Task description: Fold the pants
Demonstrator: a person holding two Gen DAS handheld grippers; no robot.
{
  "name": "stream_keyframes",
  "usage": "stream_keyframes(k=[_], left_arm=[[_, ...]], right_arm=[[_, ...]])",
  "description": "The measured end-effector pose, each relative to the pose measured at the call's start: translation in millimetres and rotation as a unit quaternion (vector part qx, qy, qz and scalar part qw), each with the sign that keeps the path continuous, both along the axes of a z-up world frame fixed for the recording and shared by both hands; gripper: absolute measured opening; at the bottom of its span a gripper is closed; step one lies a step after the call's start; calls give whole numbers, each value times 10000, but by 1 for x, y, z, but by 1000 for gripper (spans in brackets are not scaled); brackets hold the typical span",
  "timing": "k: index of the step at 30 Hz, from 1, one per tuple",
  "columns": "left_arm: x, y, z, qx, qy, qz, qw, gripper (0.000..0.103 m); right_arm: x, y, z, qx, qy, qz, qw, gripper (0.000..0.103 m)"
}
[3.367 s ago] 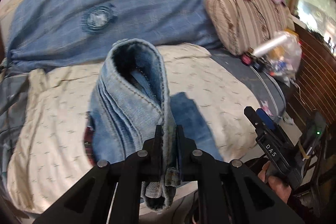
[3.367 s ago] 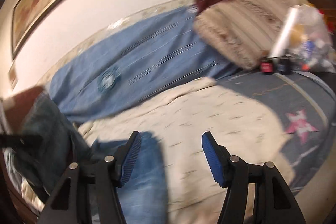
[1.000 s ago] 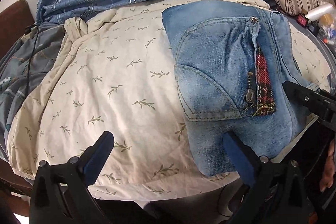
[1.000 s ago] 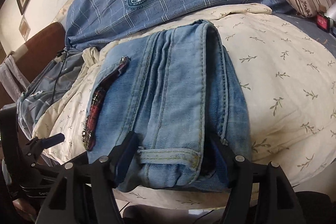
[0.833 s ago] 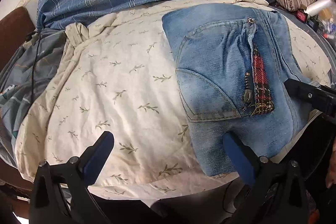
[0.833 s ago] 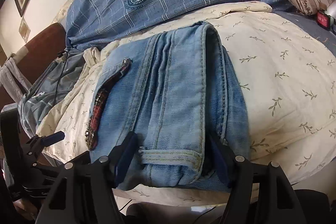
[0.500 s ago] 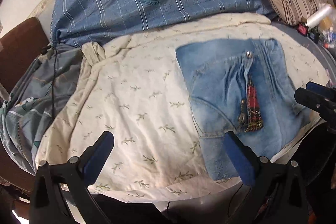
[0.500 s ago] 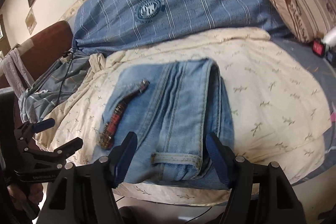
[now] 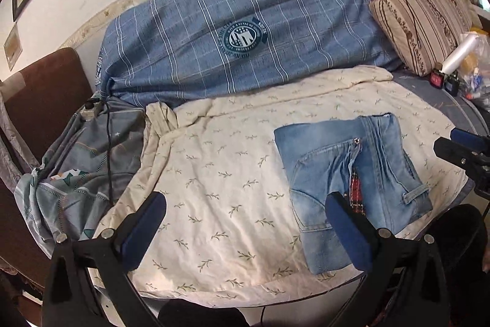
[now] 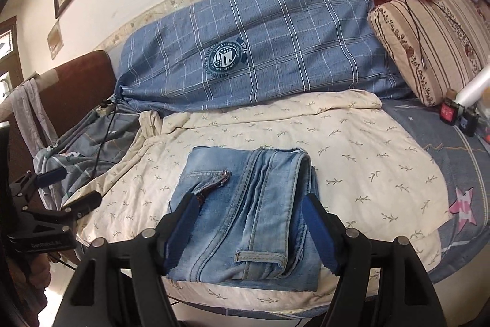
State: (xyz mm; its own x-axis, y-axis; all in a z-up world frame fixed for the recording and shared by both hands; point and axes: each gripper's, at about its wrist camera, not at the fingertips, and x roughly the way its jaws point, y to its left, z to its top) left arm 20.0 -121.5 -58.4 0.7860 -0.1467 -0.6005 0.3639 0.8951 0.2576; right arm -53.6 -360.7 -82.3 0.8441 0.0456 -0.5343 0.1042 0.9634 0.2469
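The folded light-blue jeans [image 9: 352, 173] lie flat on the cream leaf-print sheet [image 9: 229, 167], with a red plaid strip beside the zipper. My left gripper [image 9: 245, 201] hangs open above the sheet, left of the jeans, nothing between its blue pads. In the right wrist view the jeans [image 10: 251, 219] lie below and ahead of my right gripper [image 10: 251, 199]; its jaws are opening and the pads stand clear of the cloth. Each gripper shows in the other's view: the right gripper [image 9: 462, 146] at the right edge, the left gripper [image 10: 75, 186] at the left.
A blue plaid duvet [image 9: 245, 36] lies against the wall behind the sheet. A striped pillow [image 9: 422, 20] and small bottles [image 9: 444, 78] sit at the right. Grey bedding with a black cable [image 9: 85, 158] and a brown headboard [image 9: 39, 94] are at the left.
Both grippers have risen and pulled back from the bed, so the jeans look smaller and lower. The right gripper's fingers, earlier around the folded jeans' end, are now clear of them.
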Motion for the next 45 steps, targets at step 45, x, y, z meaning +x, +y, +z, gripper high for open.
stream_keyframes(k=[45], left_arm=[[0,63,18,-247,-433,596,9970,103]], right_arm=[[-5,11,-17,168,413,7,9990,78]])
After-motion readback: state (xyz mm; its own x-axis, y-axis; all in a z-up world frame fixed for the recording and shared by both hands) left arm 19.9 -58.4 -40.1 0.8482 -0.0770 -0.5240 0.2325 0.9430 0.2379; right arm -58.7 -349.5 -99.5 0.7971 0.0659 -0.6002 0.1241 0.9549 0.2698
